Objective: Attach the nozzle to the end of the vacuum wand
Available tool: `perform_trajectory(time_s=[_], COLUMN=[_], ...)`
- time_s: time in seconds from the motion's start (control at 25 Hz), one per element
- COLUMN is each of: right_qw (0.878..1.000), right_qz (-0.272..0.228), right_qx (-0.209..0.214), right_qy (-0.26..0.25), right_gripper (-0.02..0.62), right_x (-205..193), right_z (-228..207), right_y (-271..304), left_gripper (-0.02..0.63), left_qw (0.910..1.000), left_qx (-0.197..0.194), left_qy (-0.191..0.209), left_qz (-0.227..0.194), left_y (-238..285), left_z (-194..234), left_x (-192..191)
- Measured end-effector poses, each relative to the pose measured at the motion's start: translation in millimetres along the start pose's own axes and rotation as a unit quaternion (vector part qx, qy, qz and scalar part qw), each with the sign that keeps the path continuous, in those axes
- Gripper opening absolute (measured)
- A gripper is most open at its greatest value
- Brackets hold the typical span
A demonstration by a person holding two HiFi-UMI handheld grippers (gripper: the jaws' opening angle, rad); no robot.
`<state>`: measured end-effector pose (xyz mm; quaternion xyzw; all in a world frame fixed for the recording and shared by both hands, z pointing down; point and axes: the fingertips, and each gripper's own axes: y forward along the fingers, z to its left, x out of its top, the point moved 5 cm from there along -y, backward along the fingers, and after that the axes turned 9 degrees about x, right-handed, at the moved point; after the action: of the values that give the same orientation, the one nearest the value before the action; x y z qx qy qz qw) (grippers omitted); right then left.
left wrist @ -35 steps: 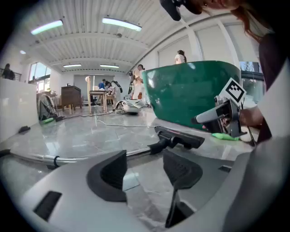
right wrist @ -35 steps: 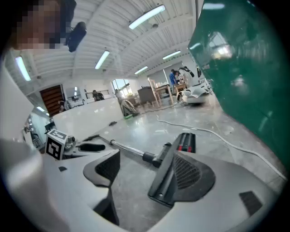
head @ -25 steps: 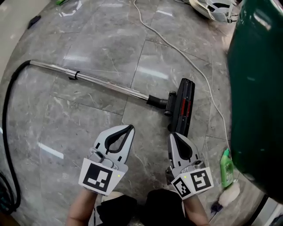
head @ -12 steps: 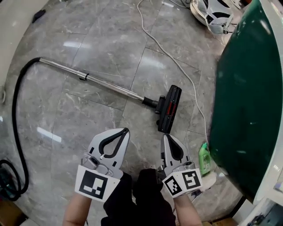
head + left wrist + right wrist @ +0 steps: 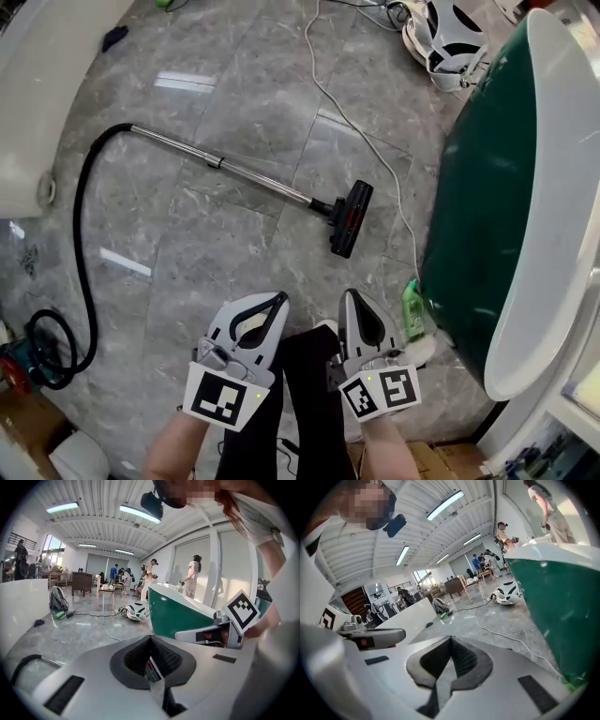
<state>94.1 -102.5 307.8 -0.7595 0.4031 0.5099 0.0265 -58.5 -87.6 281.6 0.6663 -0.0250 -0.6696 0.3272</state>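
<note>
In the head view the metal vacuum wand [image 5: 234,170] lies across the grey floor, and the black floor nozzle [image 5: 351,217] sits on its right end. A black hose [image 5: 81,234] runs from the wand's left end to the lower left. My left gripper [image 5: 276,302] and right gripper [image 5: 349,298] are both shut and empty, held high above the floor near the bottom of the view, well apart from the wand. In the left gripper view the left gripper [image 5: 151,640] has its jaws together; the right gripper [image 5: 450,641] shows the same in its own view.
A large green tub with a white rim [image 5: 506,187] fills the right side. A white cable [image 5: 356,127] crosses the floor behind the nozzle. A green bottle [image 5: 413,309] stands by the tub. A white counter [image 5: 47,75] is at upper left. Several people stand in the far room.
Both grippers and the head camera rose, so the wand and nozzle look smaller and farther below. The grippers stayed shut. The wand and nozzle did not move on the floor.
</note>
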Motion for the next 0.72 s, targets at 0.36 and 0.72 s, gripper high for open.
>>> perform_trajectory(time_s=[0.36, 0.72], right_qw=[0.999, 0.999], right_qz=[-0.008, -0.008], right_qx=[-0.024, -0.032], right_qy=[-0.026, -0.035], right_gripper=[0.014, 0.014], right_x=[134, 164], right_z=[50, 93], right_y=[-69, -95], left_gripper=[0.009, 0.009], left_qw=[0.9988, 0.9970], left_qx=[0.046, 0.077], left_qy=[-0.019, 0.003], left_qz=[-0.003, -0.010], left_y=[-81, -130], left_z=[-15, -27], left_x=[121, 155])
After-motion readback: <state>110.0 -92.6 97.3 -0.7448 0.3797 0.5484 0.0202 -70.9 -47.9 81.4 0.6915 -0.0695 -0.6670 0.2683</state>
